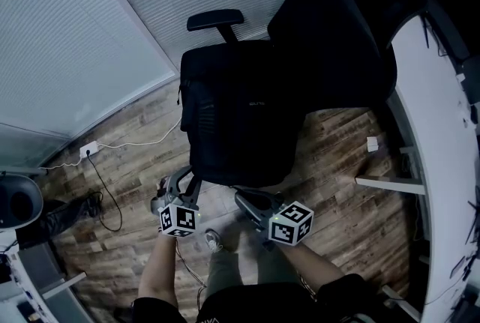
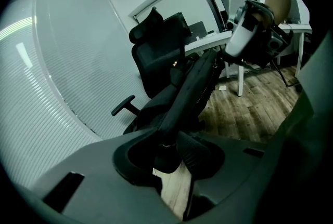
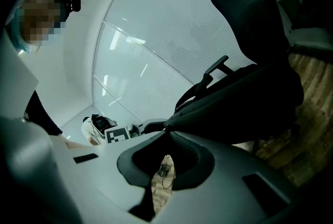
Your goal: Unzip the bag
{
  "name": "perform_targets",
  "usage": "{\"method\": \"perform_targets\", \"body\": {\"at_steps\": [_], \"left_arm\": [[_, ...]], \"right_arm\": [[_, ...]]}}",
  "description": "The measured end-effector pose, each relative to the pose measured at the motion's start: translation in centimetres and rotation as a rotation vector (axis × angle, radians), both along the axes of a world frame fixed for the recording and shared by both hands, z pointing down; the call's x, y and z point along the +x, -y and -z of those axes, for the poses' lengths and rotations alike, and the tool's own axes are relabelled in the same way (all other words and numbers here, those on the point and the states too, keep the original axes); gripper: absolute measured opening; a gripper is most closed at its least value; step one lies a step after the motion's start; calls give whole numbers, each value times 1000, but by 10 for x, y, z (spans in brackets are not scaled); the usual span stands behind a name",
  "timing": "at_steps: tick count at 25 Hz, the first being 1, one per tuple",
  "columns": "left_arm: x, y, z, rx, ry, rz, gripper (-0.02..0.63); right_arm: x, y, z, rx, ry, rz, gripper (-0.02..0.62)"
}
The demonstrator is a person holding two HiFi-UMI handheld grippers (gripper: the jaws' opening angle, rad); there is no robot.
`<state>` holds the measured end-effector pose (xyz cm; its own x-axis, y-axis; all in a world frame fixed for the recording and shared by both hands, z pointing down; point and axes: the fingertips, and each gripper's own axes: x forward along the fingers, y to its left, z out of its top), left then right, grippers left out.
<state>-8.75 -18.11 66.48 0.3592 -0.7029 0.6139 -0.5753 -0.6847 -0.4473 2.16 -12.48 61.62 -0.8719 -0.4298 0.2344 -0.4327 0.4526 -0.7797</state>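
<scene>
Fingers of your left gripper pinch the near edge of the black fabric bag, lying soft and slumped on the office chair straight ahead; the right gripper, fingers pressed together at that same edge, looks the nearer hand to draw the zipper along it, seemingly left to right.

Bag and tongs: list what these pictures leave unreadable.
Where the zipper runs: head view, black bag on black chair, too dark to trace.
What the right tongs pinch: right gripper view, tips shut at the bag's edge; any pull there is too small and dark.
What the left tongs hold: left gripper view, clamped on a dark bag fold; which part is unclear.
</scene>
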Motion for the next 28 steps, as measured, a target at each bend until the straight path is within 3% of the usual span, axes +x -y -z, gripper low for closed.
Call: {"method": "perform_targets", "body": {"at_steps": [28], "left_arm": [[7,5,-8,-62,35,169,124]], "right_arm": [[118,25,-1,-39,-23,-44,51]]}}
